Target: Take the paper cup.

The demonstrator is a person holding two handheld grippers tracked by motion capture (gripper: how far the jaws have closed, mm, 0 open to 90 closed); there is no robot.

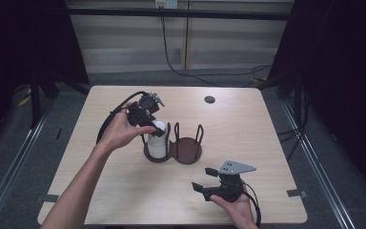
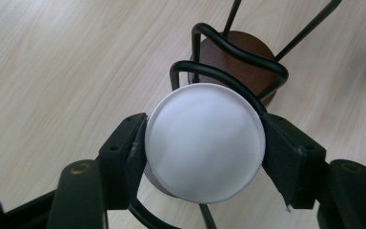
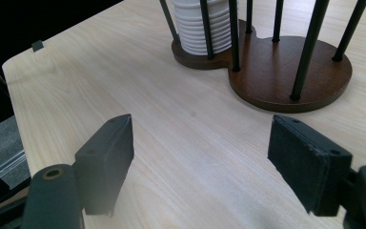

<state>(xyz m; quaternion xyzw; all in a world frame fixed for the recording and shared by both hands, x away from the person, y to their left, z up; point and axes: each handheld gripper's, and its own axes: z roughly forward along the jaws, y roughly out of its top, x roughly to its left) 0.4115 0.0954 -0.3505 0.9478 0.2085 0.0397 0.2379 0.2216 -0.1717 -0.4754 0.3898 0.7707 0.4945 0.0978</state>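
1 white cup stack (image 1: 157, 140), 1 two-ring wooden holder (image 1: 187, 151), 2 grippers.

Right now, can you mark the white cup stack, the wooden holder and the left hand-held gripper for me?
white cup stack (image 2: 205, 143), left gripper view, on its flat white top.
wooden holder (image 3: 286, 78), right gripper view, on the bare brown base of the empty ring.
left hand-held gripper (image 1: 158, 130), high view, midway between its fingertips at the stack's top.

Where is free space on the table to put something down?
Free: the table right of the holder, the strip between holder and right gripper, and the far edge near the dark disc. Crowded: around the cup stack, where the left gripper grips it.
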